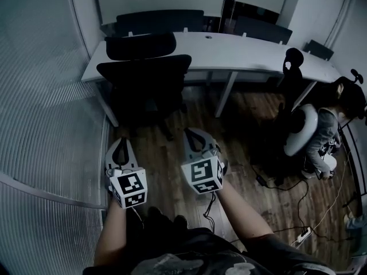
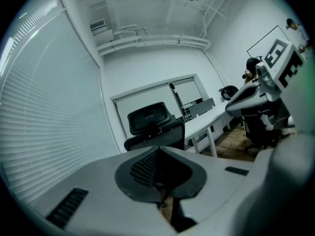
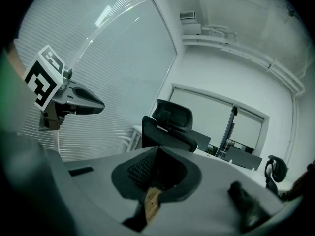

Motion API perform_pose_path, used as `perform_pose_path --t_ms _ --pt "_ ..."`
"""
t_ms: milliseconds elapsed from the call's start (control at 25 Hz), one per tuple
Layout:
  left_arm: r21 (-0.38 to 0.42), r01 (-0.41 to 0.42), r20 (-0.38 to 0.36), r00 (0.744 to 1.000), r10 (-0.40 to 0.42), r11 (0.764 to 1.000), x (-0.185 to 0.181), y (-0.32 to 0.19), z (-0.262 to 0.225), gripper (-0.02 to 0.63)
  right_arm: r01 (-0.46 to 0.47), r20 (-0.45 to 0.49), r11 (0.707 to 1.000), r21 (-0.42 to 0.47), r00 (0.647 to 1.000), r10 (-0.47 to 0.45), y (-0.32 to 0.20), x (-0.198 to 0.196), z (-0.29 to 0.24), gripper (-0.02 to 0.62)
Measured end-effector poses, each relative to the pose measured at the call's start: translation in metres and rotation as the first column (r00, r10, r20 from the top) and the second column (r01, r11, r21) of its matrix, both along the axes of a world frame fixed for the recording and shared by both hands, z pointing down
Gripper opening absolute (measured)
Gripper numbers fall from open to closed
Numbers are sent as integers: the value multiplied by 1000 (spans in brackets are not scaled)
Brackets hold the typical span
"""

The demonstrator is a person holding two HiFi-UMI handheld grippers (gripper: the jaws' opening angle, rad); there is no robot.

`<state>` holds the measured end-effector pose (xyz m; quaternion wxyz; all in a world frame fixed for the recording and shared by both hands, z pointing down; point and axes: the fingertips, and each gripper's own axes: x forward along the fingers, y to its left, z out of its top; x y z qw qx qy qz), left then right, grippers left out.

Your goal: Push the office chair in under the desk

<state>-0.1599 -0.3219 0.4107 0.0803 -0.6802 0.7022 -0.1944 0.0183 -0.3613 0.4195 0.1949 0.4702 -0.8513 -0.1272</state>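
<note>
Your left gripper (image 1: 120, 144) has its jaws together with nothing between them; the left gripper view shows the dark pads closed in front of the lens. Your right gripper (image 1: 195, 135) is the same, jaws pressed together and empty. Both are held side by side low in the head view, pointing toward the desk (image 1: 246, 51), each with its marker cube toward your body.

The office chair (image 1: 144, 73) is at the left end of the white desk. Its black backrest faces you at the desk's front edge and the headrest shows above the tabletop. Neither gripper touches it, and bare wooden floor (image 1: 172, 153) lies between the jaw tips and the chair. How far the seat sits under the top is not clear.

In the left gripper view the chair (image 2: 153, 127) stands ahead beyond the jaws, with your right gripper (image 2: 278, 70) at the frame's right edge. In the right gripper view the chair (image 3: 170, 126) is ahead too.

White blinds (image 1: 40, 96) run along the left side. A second chair (image 1: 293, 62) stands at the desk's right part. A seated person (image 1: 327, 133) is at far right, with cables (image 1: 298, 208) on the floor nearby.
</note>
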Motion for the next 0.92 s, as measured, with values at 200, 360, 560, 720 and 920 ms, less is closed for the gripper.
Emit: perform_pose_path --t_ms 200,360,560,720,920 --pt "9 -26 4 1000 26 1000 8 7 -4 23 4 -11 1000 -5 1000 -4 13 1 -3 21" --pt "8 -54 -18 998 54 999 11 11 -4 23 -5 -22 1000 -7 1000 5 22 -4 -5 21" --pt "3 -83 -33 996 83 997 5 38 -5 21 -16 -33 1000 -2 999 16 53 -15 -9 21" --pt "14 -97 -41 994 98 995 -8 69 -13 21 -24 -47 1000 -1 999 24 86 -27 -12 21" --pt "10 -109 -54 993 109 994 -23 120 -20 21 -29 -56 999 -14 998 28 137 -40 -14 21"
